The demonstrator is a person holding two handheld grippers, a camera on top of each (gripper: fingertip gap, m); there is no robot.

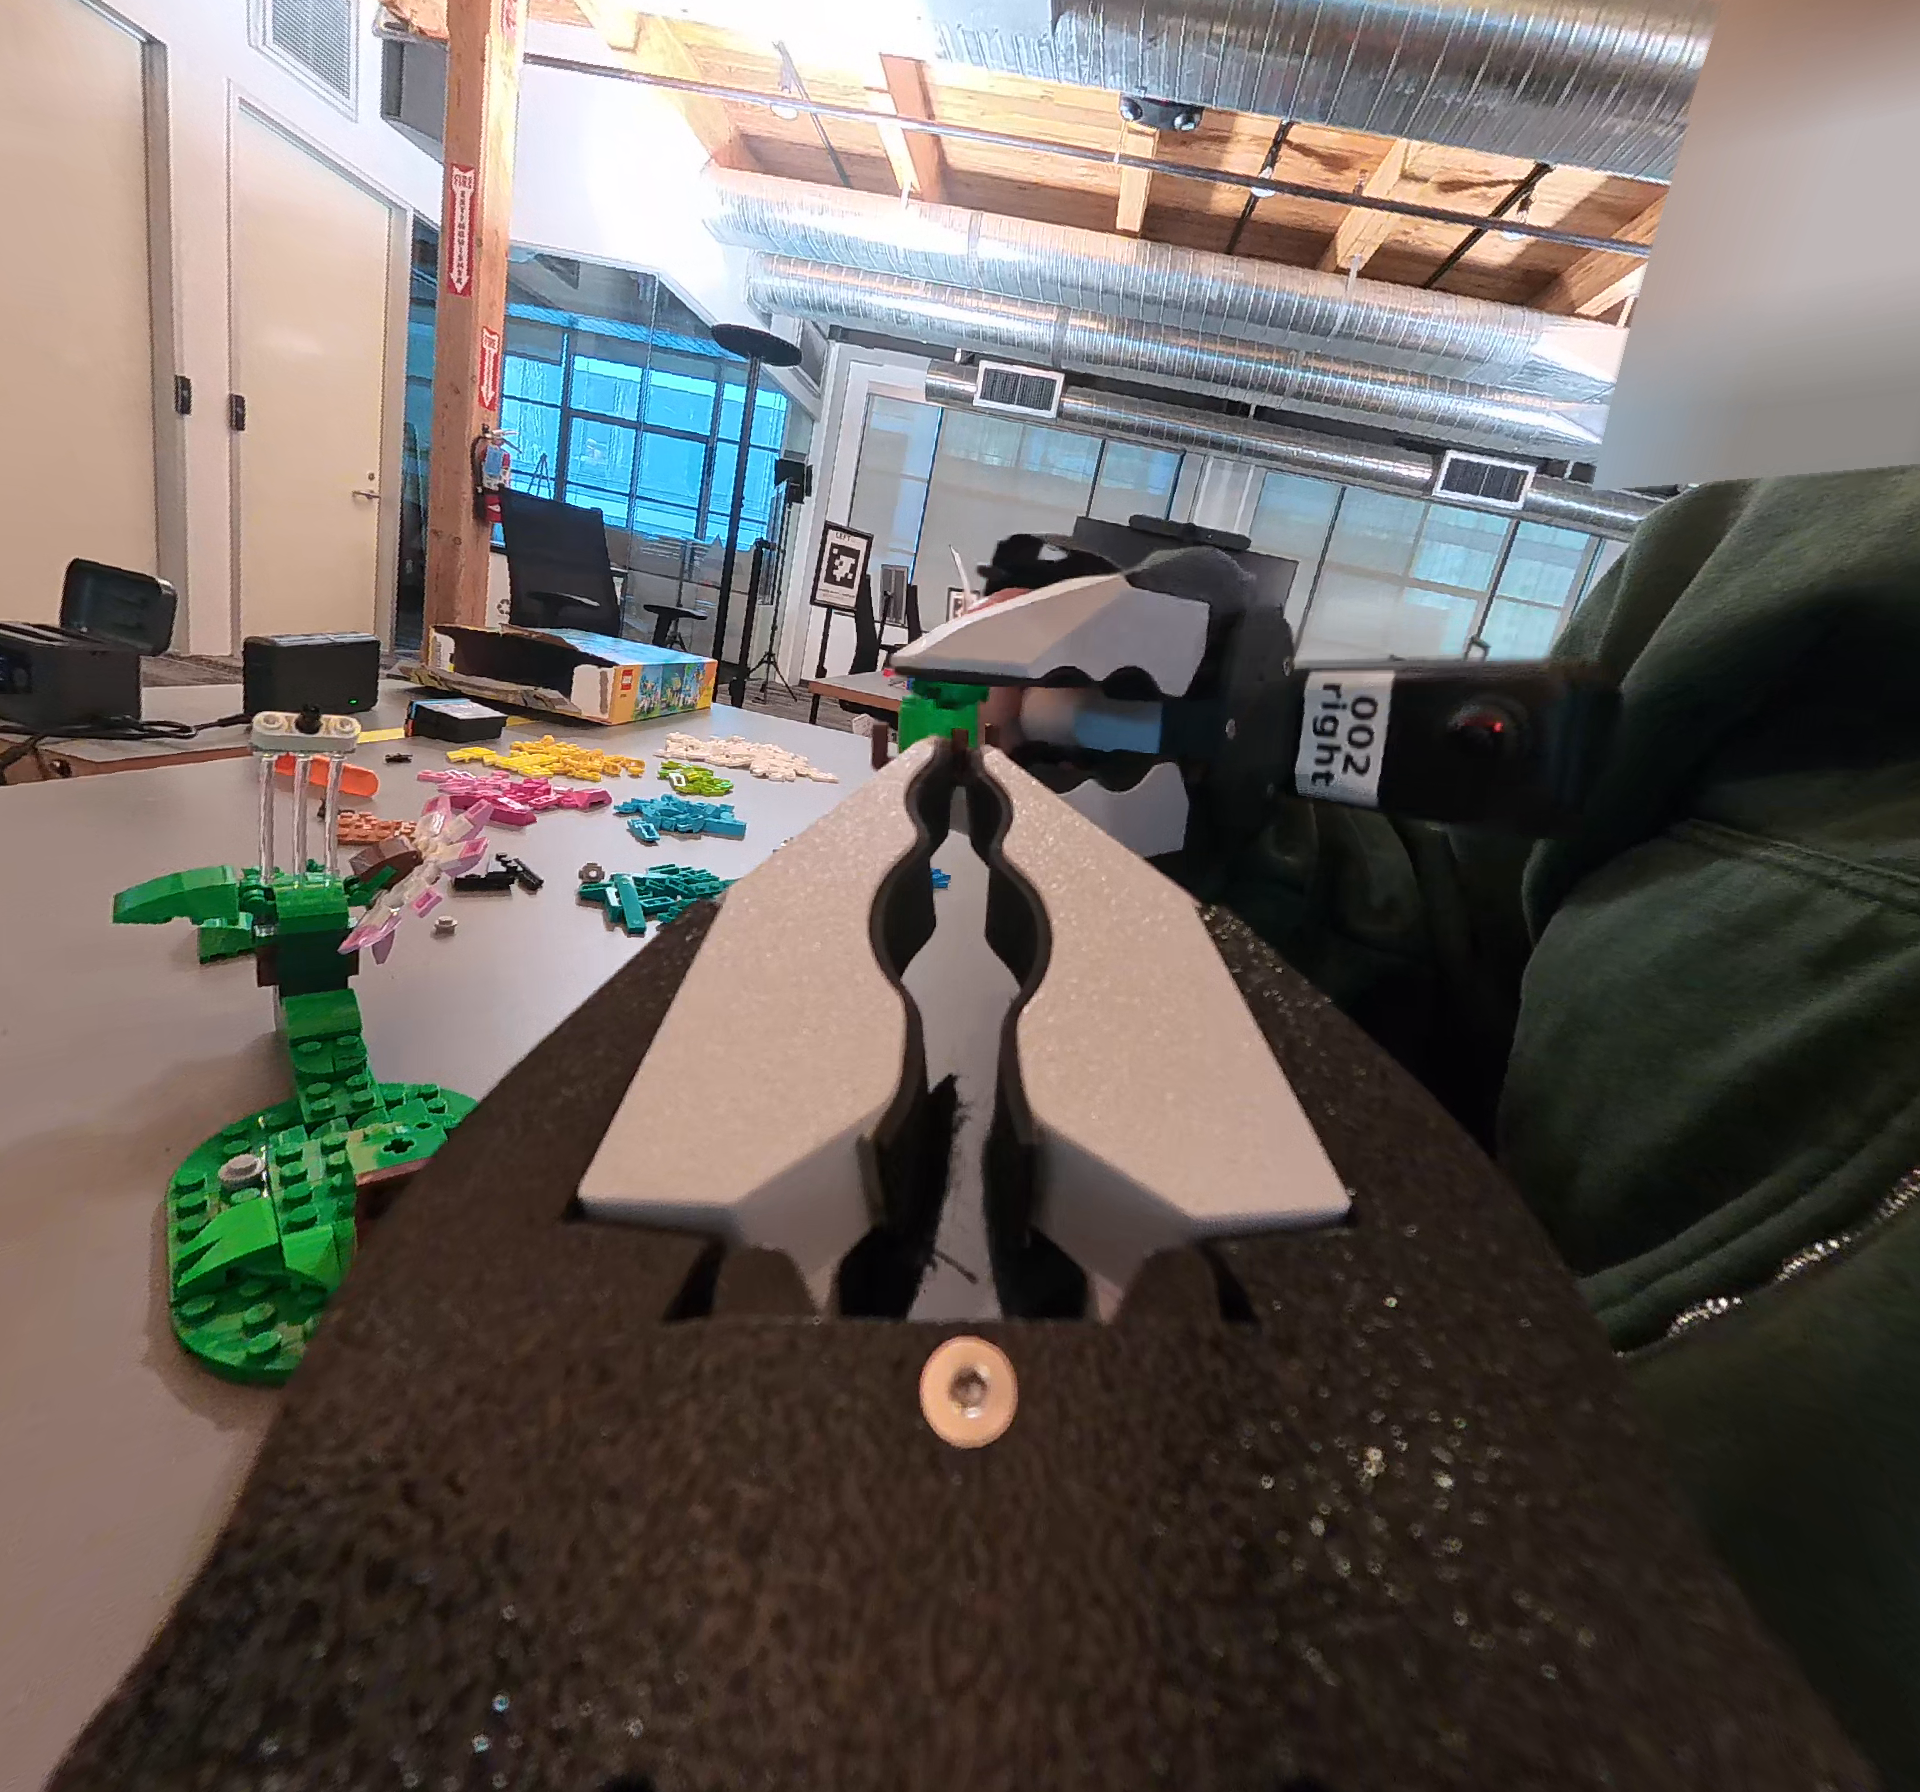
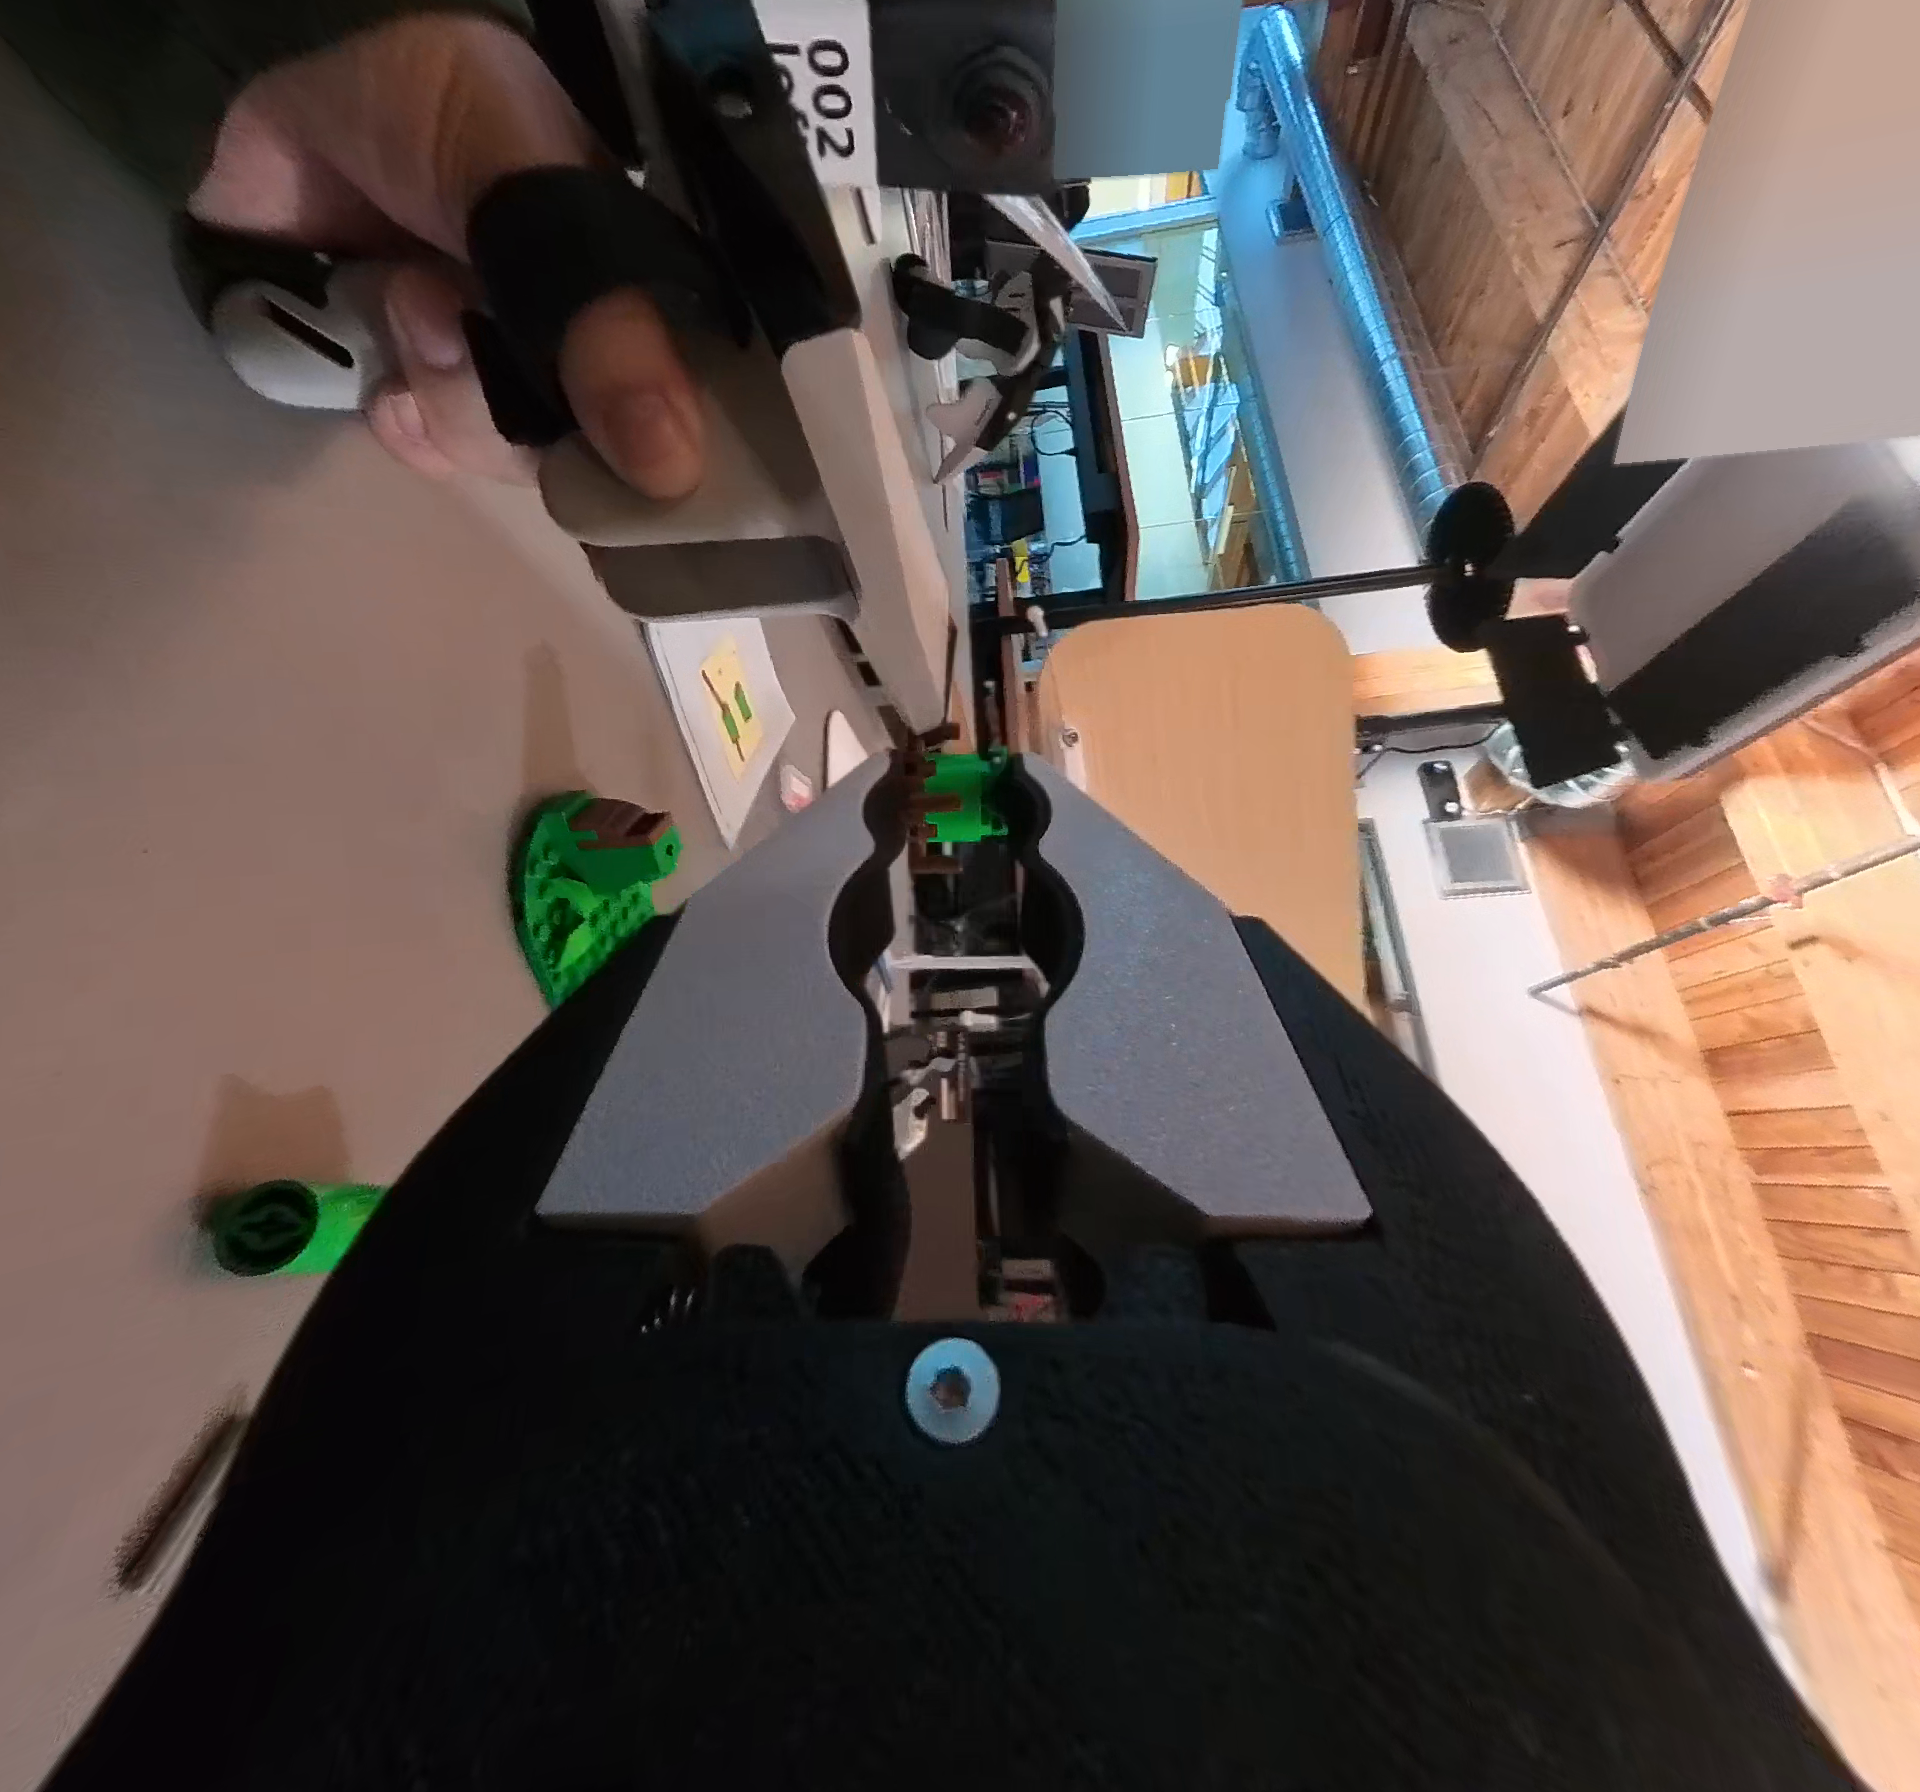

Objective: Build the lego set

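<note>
A small bright-green brick sub-assembly (image 2: 964,795) is clamped in mid-air, above the grey table (image 1: 104,1067), at the tips of the right gripper (image 2: 951,797). A thin brown branch-like piece (image 2: 920,768) is pinched at the nearly shut tips of the left gripper (image 1: 948,750) and pressed against it. A joining step is judged to be in hand. Next, firm, aligned pressure is called for. The green plant model with a clear-stalked fairy (image 1: 296,921) and sorted coloured brick piles (image 1: 582,786) are left beyond.

A grey table (image 1: 125,1067) carries a green brick plant model (image 1: 281,1067). Beyond the model lie sorted heaps of loose bricks: pink (image 1: 514,795), yellow (image 1: 551,758), white (image 1: 743,755), teal (image 1: 655,890). Behind them lies an opened box (image 1: 582,672).
</note>
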